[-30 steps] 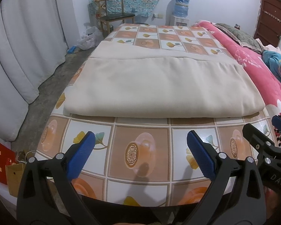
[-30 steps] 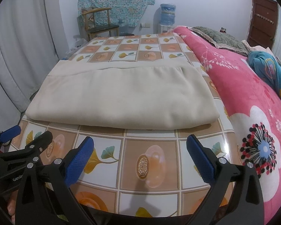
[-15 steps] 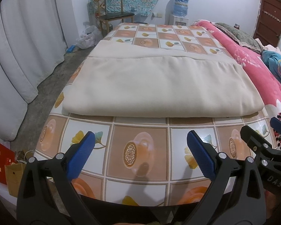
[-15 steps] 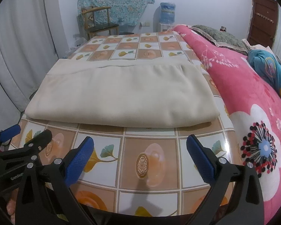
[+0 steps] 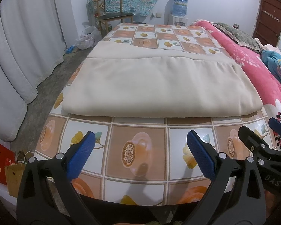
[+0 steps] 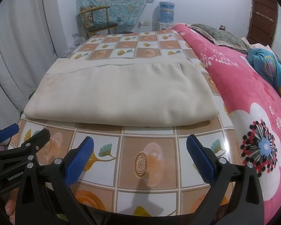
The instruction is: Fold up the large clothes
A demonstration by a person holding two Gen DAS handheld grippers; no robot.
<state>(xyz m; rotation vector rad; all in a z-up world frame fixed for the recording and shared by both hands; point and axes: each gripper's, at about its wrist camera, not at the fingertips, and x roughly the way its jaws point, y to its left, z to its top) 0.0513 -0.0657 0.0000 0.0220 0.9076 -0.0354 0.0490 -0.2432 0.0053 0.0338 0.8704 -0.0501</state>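
Tiled-pattern tablecloth (image 5: 140, 161) covers the table; a folded beige garment (image 5: 155, 88) lies flat across its middle, a pink floral blanket (image 6: 252, 97) to the right. Left gripper (image 5: 139, 156) and right gripper (image 6: 139, 157) hover near the table's near edge, jaws spread wide, grasping nothing.

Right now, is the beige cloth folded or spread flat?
Folded. The beige cloth lies in stacked layers: a rounded doubled edge faces the camera, and a lower layer sticks out beyond the top one at the far side. Neither tool touches it.
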